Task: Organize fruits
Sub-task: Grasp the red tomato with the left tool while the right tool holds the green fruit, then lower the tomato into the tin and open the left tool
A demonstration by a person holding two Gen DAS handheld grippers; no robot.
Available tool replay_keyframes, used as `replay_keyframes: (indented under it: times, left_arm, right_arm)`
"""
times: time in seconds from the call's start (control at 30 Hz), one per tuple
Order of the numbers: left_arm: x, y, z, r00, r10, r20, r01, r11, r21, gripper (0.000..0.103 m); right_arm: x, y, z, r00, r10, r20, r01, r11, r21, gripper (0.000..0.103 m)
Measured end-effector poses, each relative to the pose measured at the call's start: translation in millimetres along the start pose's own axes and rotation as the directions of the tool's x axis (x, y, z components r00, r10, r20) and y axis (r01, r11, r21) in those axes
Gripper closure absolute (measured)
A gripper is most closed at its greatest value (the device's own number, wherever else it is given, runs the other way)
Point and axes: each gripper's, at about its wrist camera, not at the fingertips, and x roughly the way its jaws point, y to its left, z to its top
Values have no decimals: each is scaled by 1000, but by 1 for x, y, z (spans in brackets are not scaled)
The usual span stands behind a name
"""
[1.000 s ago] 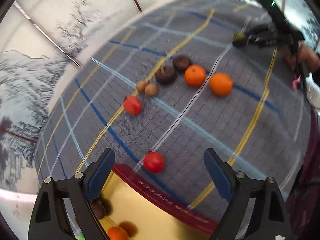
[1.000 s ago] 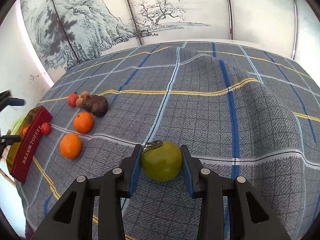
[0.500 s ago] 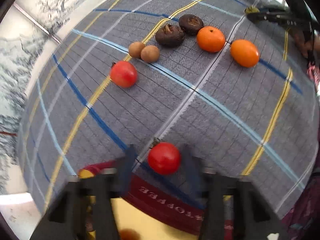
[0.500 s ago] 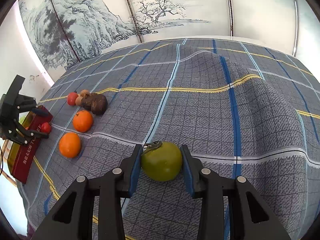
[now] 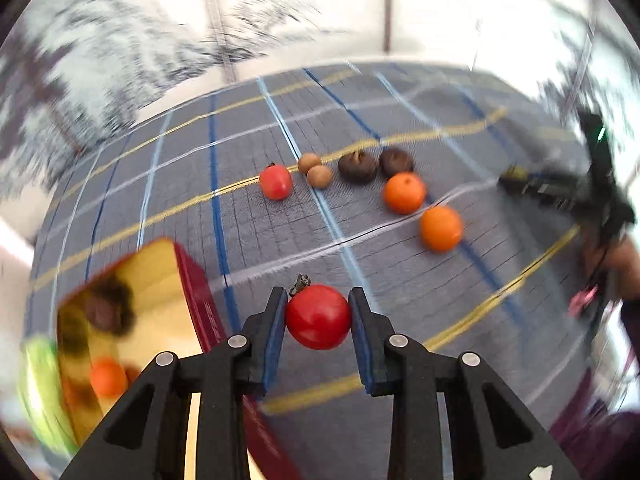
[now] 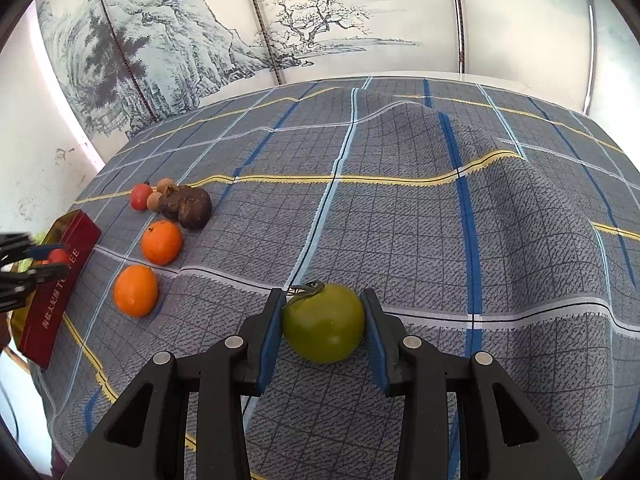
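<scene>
In the left wrist view the left gripper (image 5: 318, 318) clamps a red tomato (image 5: 318, 317) at lower centre beside the tin (image 5: 192, 280), where a hasty swing could knock the rim, while in the right wrist view the right gripper (image 6: 323, 326) grips a green tomato (image 6: 323, 329) at lower centre, which too hard a squeeze could bruise.

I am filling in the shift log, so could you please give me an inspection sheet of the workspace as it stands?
Surface: grey plaid cloth, humped toward the far right.
Job's things: red tin at the left edge, some fruit inside; on the cloth two oranges, a red tomato, two small tan fruits, two dark brown fruits.
Clutter: nothing seen.
Grippers: left gripper shut on a red tomato, jaws just closed; right gripper shut on a green tomato.
Cables: nothing seen.
Surroundings: ink landscape wall panels.
</scene>
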Motion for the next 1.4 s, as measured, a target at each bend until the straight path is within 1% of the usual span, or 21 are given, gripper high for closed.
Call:
replay_keyframes:
  times: [0.03, 0.1, 0.2, 0.27, 0.33, 0.43, 0.6, 0.7, 0.87, 0.97, 1.13, 1.23, 1.4]
  left_arm:
    - [-11, -3, -6, 1000, 6, 23, -5, 999, -47, 75]
    - [-21, -9, -10, 997, 45, 56, -40, 996, -84, 75]
    - [-34, -13, -16, 991, 107, 81, -97, 988, -117, 75]
    - [-40, -12, -21, 986, 136, 92, -123, 983, -134, 75]
    - [-48, -11, -26, 978, 178, 107, -160, 975, -155, 75]
    - [-54, -5, -34, 971, 207, 116, -184, 966, -184, 75]
    - [-58, 8, -47, 955, 273, 114, -245, 945, -217, 75]
    - [-56, 19, -54, 951, 294, 100, -263, 933, -246, 75]
    - [-54, 50, -73, 939, 337, 71, -297, 897, -326, 75]
    - [-51, 67, -85, 928, 370, 48, -330, 873, -359, 75]
    - [-48, 89, -102, 914, 404, 33, -359, 844, -398, 75]
    - [-47, 98, -108, 908, 418, 29, -370, 834, -410, 75]
    - [-42, 104, -111, 901, 431, 36, -383, 834, -397, 75]
  right_arm:
    - [0, 1, 0, 1000, -1, 0, 1, 1000, -1, 64]
    - [1, 2, 1, 1000, -3, -1, 3, 1000, -2, 64]
    - [1, 2, 1, 1000, -6, -1, 6, 1000, -4, 64]
    - [1, 3, 0, 1000, -12, -2, 12, 1000, -8, 64]
    - [1, 3, 0, 1000, -16, -2, 16, 1000, -11, 64]
    - [1, 4, 0, 1000, -20, -3, 20, 1000, -14, 64]
    - [4, 7, 0, 999, -32, -5, 32, 999, -24, 63]
    - [4, 9, 1, 999, -40, -6, 40, 999, -30, 63]
    - [4, 10, 0, 999, -45, -6, 45, 998, -34, 63]
    - [4, 10, 0, 999, -47, -7, 46, 998, -35, 63]
    - [5, 11, 0, 998, -55, -8, 54, 998, -42, 63]
    - [5, 11, 0, 998, -56, -8, 55, 998, -43, 63]
    - [5, 12, 0, 998, -59, -8, 58, 997, -45, 63]
